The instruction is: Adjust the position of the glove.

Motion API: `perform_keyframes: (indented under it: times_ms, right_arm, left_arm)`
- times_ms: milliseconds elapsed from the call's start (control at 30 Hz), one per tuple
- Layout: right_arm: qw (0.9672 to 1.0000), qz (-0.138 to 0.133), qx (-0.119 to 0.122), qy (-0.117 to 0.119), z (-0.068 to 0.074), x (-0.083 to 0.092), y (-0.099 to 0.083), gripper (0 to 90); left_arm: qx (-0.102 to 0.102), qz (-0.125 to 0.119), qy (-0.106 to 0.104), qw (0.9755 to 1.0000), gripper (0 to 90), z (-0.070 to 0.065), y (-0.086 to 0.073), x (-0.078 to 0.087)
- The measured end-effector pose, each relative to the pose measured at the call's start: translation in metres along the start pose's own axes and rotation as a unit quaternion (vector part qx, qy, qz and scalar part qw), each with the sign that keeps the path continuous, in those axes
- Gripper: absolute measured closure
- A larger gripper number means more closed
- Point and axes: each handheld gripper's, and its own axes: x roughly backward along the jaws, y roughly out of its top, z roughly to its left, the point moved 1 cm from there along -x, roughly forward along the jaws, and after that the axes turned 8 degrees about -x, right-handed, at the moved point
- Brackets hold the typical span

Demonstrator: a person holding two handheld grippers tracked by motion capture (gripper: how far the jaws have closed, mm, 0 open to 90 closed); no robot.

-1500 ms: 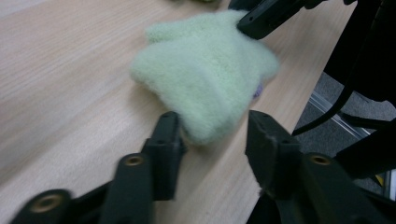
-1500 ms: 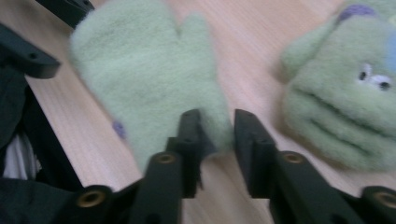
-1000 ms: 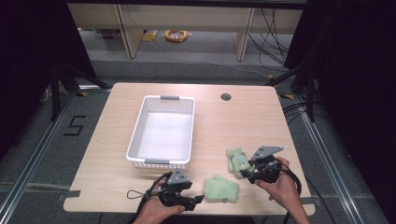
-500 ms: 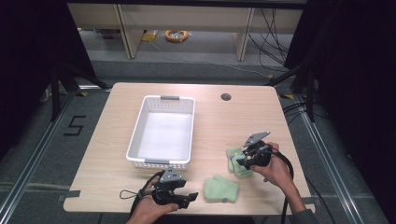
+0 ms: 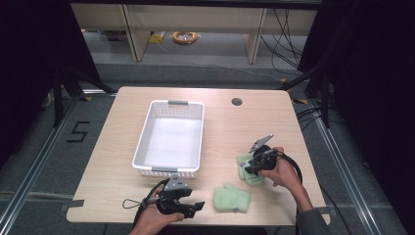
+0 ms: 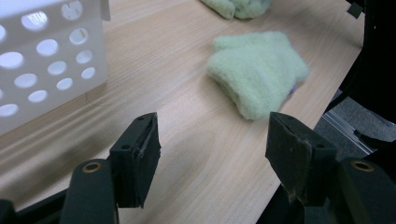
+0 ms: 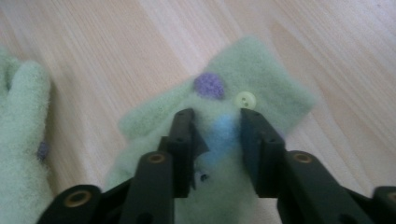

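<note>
Right gripper point(image 7: 217, 133) jaws straddle a mitten point(image 7: 219, 116) near the surface's right edge (not yet pinched); press deeper before closing. Left gripper point(image 6: 212, 158) jaws spread, empty

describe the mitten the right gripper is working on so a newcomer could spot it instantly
Start at the white basket on the table, then look right toward the table's right edge. The green mitten there lies under the right gripper; unlike the plain-looking one nearer the front edge, it shows a pale button and a purple dot.
</note>
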Motion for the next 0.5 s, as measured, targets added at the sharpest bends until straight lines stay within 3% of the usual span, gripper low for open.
perform_keyframes:
  times_ms: [67,100,133,233,267,333,433,467,500]
  right_arm:
    - [0.9998,-0.007,-0.019,0.003,0.000,0.000,-0.002,77.8]
    - [0.9998,-0.013,-0.015,0.000,-0.002,0.000,-0.003,81.1]
    - [0.9996,-0.022,-0.018,-0.007,-0.001,0.001,-0.005,84.4]
    - [0.9991,-0.030,-0.023,-0.017,0.002,0.002,-0.005,85.5]
    - [0.9986,-0.031,-0.037,-0.022,0.005,0.005,-0.005,85.8]
    - [0.9976,-0.052,-0.037,-0.029,0.006,0.010,-0.004,86.0]
    - [0.9955,-0.076,-0.050,-0.026,0.010,0.024,-0.002,86.1]
    - [0.9960,-0.075,-0.049,-0.011,0.012,0.030,-0.002,86.1]
    - [0.9947,-0.082,-0.062,-0.011,0.015,0.034,-0.002,86.0]
  left_arm:
    - [0.000,0.000,0.000,1.0000,34.6,0.000,0.000,-0.001]
    - [-0.009,0.007,-0.001,0.9999,34.6,0.000,0.000,0.000]
    - [-0.003,0.002,0.000,1.0000,34.6,-0.001,0.000,0.000]
    - [-0.007,0.000,0.001,1.0000,34.7,-0.001,0.000,0.000]
    - [-0.006,-0.001,0.001,1.0000,34.7,0.000,0.000,0.000]
    - [-0.004,-0.003,0.000,1.0000,34.9,-0.001,0.001,0.000]
    - [-0.004,-0.007,0.003,1.0000,35.0,-0.003,0.001,0.000]
    - [-0.008,-0.002,-0.003,1.0000,35.1,-0.002,0.001,0.001]
    - [-0.001,-0.010,-0.002,0.9999,35.2,-0.004,0.001,0.000]
